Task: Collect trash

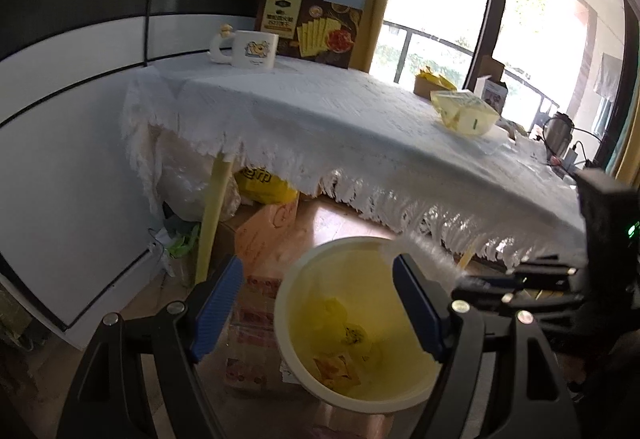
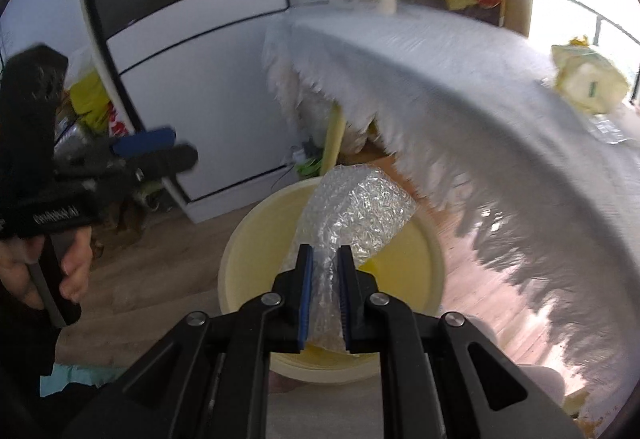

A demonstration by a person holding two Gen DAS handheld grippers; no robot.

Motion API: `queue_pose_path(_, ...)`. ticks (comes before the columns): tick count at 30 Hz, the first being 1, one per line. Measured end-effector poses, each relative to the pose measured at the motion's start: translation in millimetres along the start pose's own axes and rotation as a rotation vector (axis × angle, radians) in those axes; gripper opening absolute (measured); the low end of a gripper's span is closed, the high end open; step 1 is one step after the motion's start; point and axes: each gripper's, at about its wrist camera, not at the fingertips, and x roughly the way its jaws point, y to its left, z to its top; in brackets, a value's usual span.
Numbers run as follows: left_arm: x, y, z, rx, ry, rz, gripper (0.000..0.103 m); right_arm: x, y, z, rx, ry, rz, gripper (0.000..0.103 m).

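A cream round trash bin (image 1: 288, 323) stands on the floor by the table; yellow wrappers (image 1: 340, 335) lie inside it. My right gripper (image 2: 325, 271) is shut on a clear bubble-wrap piece (image 2: 356, 211) and holds it over the bin's (image 2: 236, 259) opening. In the left wrist view the bubble wrap (image 1: 432, 251) shows at the bin's far rim, with the right gripper (image 1: 520, 279) coming in from the right. My left gripper (image 1: 320, 303) is open and empty above the bin. A yellowish plastic bag (image 1: 466, 113) lies on the table; it also shows in the right wrist view (image 2: 588, 83).
The table has a white fringed cloth (image 1: 320, 119), a mug (image 1: 254, 49) and a cracker box (image 1: 312, 27) at its far end. Boxes (image 1: 260, 235) and bags (image 1: 264, 185) sit under it. A kettle (image 1: 558, 131) and cables are at the right. A panelled wall (image 1: 80, 79) is to the left.
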Motion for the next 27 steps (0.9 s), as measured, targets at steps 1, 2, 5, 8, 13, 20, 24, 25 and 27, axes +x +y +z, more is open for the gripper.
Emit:
queue_pose_path(1,0,3,1,-0.005,0.0,0.009,0.078,4,1,0,-0.006,0.011,0.003,0.012)
queue_pose_path(2,1,4,1,-0.007,0.001,0.023,0.078,10,2,0,-0.012,0.026,0.008,0.013)
queue_pose_path(5,3,7,2,-0.003,0.008,0.052,0.078,19,4,0,-0.018,0.053,0.02,0.023)
queue_pose_path(8,4,11,2,-0.022,0.007,0.041,0.078,24,2,0,-0.023,0.066,0.032,0.038)
queue_pose_path(13,6,9,1,0.004,0.009,0.051,0.078,23,0,-1,-0.022,0.066,0.04,0.049)
queue_pose_path(20,-3,2,5,0.001,-0.009,0.032,0.078,12,-5,-3,-0.011,0.037,0.018,0.057)
queue_pose_path(24,-9,-8,9,0.017,-0.019,0.017,0.078,-1,-9,-4,0.004,0.012,-0.005,0.057)
queue_pose_path(25,-10,-12,9,0.024,-0.021,0.014,0.078,-4,-11,-4,0.007,0.005,-0.013,0.057)
queue_pose_path(27,-11,-18,10,0.038,-0.023,0.004,0.078,-12,-14,-5,0.015,-0.011,-0.023,0.057)
